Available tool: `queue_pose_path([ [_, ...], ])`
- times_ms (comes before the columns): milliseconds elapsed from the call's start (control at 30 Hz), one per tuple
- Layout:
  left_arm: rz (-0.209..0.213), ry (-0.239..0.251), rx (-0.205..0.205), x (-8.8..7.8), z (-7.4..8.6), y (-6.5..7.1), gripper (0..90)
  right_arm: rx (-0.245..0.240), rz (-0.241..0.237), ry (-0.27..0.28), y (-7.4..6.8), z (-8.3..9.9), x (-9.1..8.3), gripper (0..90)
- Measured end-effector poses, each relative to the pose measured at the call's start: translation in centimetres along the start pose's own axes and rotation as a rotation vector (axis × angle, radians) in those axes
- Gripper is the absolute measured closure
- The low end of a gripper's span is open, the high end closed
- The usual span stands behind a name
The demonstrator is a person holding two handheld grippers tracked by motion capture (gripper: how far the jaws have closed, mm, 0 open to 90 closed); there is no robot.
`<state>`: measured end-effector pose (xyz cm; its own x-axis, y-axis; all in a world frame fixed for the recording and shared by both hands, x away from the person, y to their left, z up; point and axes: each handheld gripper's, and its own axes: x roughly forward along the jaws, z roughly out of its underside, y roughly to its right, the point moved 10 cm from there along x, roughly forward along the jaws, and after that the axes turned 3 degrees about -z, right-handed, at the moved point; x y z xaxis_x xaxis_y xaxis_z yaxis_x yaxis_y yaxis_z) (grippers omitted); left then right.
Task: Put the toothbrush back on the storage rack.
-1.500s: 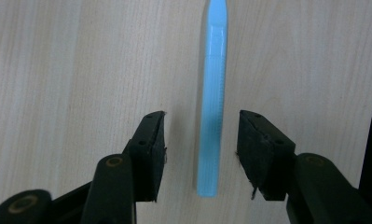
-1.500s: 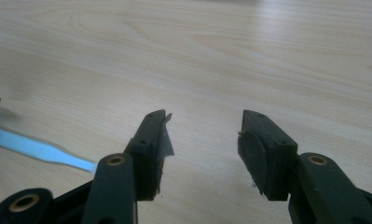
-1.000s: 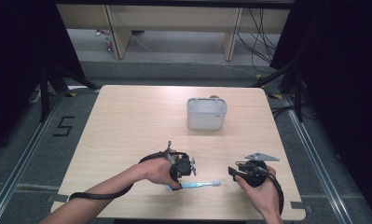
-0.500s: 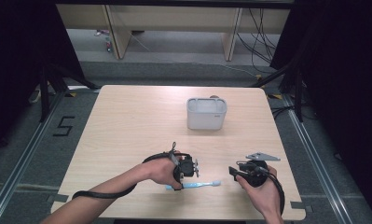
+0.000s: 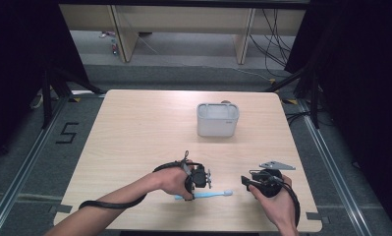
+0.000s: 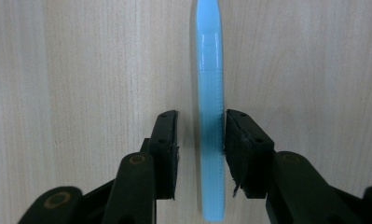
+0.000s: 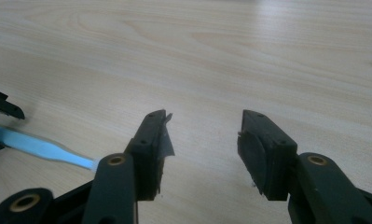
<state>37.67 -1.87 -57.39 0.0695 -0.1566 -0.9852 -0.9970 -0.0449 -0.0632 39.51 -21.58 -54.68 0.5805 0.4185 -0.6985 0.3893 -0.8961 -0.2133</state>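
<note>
One mark to read here: a black numeral "5" (image 5: 67, 132), painted or taped on the grey floor (image 5: 31, 162) left of the table (image 5: 144, 123) in the high view, well away from both sets of jaws and on the far side of the left ones. The white bin (image 5: 217, 119) on the table carries a small dark mark on its front wall, too small to make out. Between the left gripper's jaws, the blue toothbrush (image 6: 210, 116) handle shows fine ribbing but no lettering that can be read. Nothing legible on the wood ahead of the right jaws.
</note>
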Motion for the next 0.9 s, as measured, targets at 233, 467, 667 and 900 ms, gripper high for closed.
queue_pose_path([
  [233, 0.002, -0.018, 0.01, 0.21, 0.13, -0.04, 64.9, -0.001, -0.008, 0.009, -0.02, -0.08, 0.14, 52.0],
  [467, 0.01, -0.022, 0.016, 0.22, 0.15, 0.06, 66.4, 0.027, -0.021, -0.007, -0.3, 0.17, 0.14, 52.0],
  [667, 0.015, -0.029, 0.016, 0.23, 0.17, -0.01, 67.9, 0.018, -0.019, -0.006, -0.2, 0.17, 0.17, 52.0],
  [900, 0.012, -0.053, 0.039, 0.2, 0.18, 0.04, 72.1, 0.017, -0.009, -0.008, -0.13, 0.16, 0.09, 52.0],
])
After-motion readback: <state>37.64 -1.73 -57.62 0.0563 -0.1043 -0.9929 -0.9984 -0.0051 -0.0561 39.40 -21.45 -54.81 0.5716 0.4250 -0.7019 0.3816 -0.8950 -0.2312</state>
